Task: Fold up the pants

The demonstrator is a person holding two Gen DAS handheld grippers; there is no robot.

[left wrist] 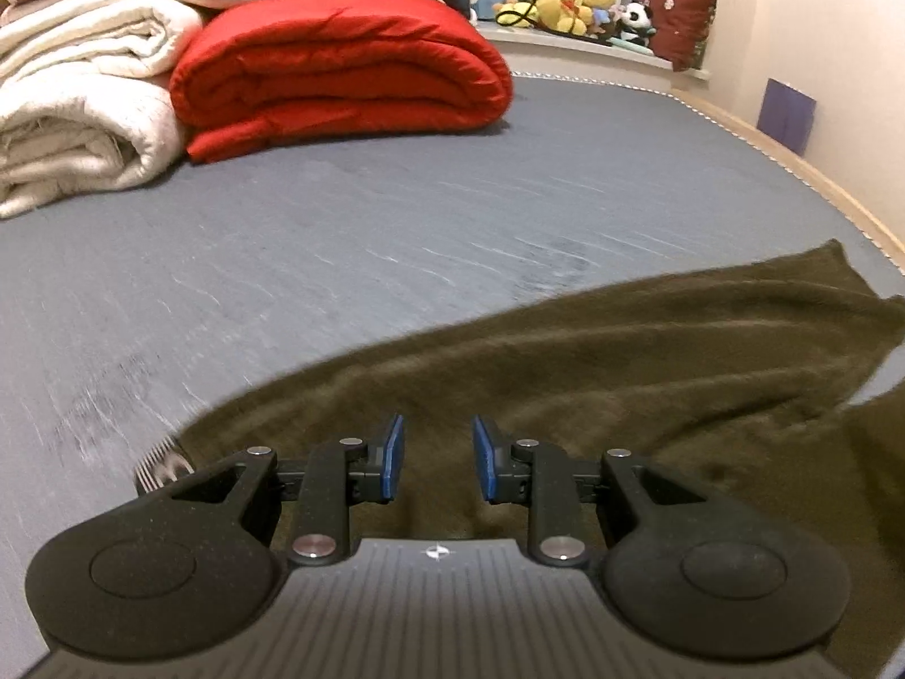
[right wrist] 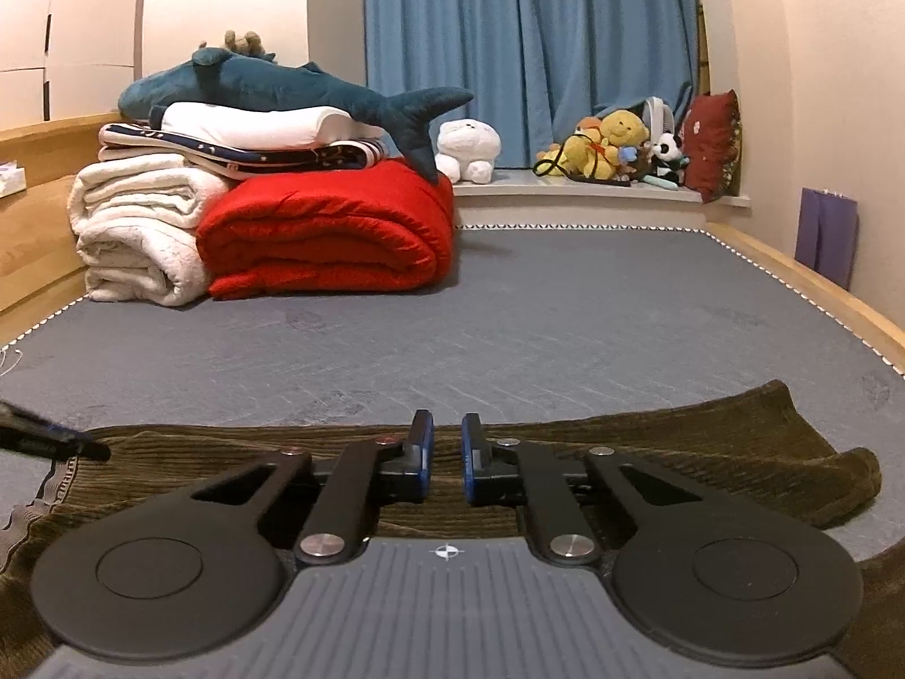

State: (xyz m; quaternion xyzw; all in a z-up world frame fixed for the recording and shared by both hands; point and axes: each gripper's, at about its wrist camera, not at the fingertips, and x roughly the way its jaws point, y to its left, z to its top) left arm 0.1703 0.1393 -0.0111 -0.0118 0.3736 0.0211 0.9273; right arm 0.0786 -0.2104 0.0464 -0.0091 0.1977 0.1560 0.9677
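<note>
Dark olive corduroy pants [left wrist: 594,373] lie flat on the grey bed sheet [left wrist: 339,260], spread left to right. In the left wrist view my left gripper [left wrist: 438,455] is open, hovering over the pants near their striped waistband [left wrist: 161,461], holding nothing. In the right wrist view the pants [right wrist: 679,447] stretch across the front, with the leg ends at the right [right wrist: 837,481]. My right gripper [right wrist: 447,455] has a narrow gap between its blue pads and hovers over the pants, empty. A tip of the left gripper [right wrist: 51,435] shows at the left edge.
A folded red quilt [right wrist: 334,232] and rolled white blankets [right wrist: 141,232] with a plush shark [right wrist: 271,90] on top sit at the back left of the bed. Stuffed toys [right wrist: 616,147] line the sill under blue curtains [right wrist: 526,45]. A wooden bed frame [right wrist: 820,288] runs along the right wall.
</note>
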